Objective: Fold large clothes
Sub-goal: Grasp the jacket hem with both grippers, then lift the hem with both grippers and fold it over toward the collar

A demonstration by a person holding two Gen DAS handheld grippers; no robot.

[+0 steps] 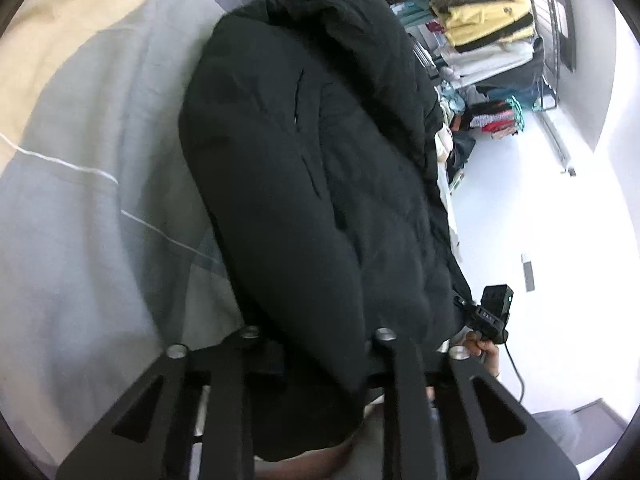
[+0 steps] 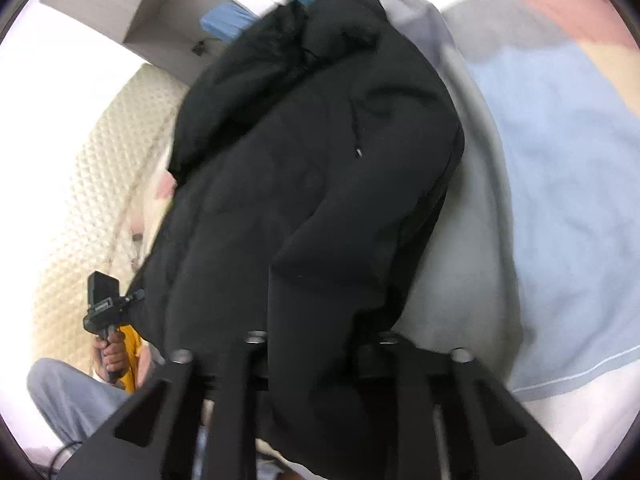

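Both tools are matte black: the left tool and right tool each show flat struts with triangular cut-outs and round silver pins. The person wears grey trousers.

The coat lies on the bedspread, with the clothes rack at its two o'clock.

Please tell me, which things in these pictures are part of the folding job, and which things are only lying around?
Part of the job:
- black jacket, lying on the bed cover
- left gripper, shut on the jacket's near edge
- right gripper, also shut on the jacket

Only lying around:
- yellow garment on the clothes rack
- blue fabric in the background
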